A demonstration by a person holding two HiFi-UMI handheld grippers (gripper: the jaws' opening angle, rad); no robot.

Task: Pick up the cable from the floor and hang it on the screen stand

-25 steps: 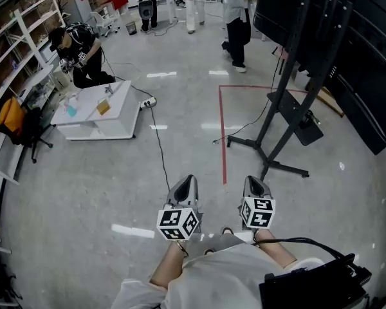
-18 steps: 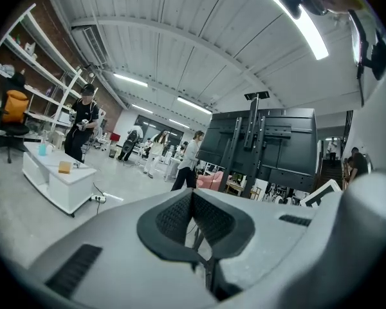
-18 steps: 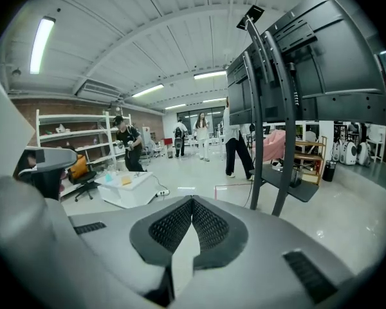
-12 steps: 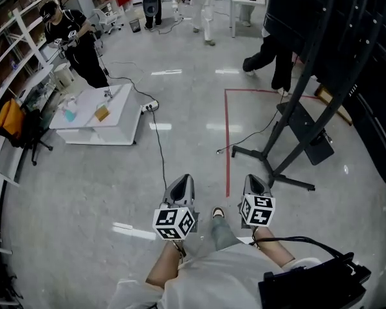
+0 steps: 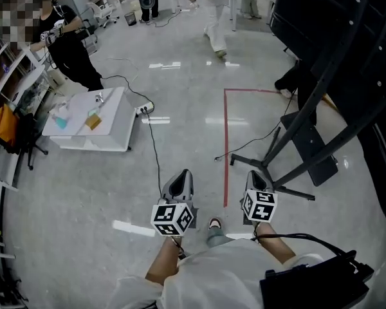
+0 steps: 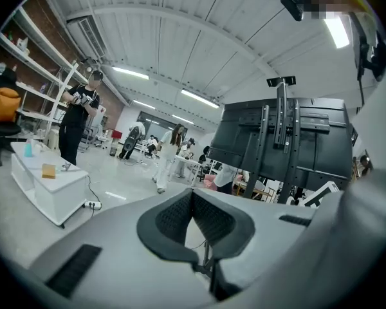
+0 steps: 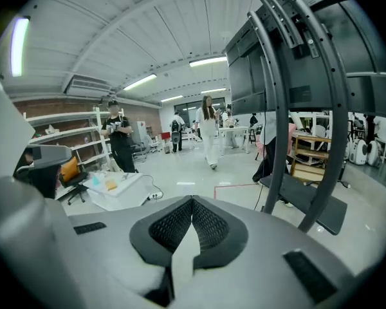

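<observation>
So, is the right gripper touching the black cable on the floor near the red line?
Apart. The head view shows bare floor between the right gripper and the cable.

Glossy grey floor [image 5: 71,185], red tape lines [image 5: 226,147], low white table [image 5: 116,118], white shelving [image 7: 55,134] at left.

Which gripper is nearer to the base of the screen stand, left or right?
Right. The right gripper is just beside the screen stand base; the left gripper is farther, beyond the red floor line.
</observation>
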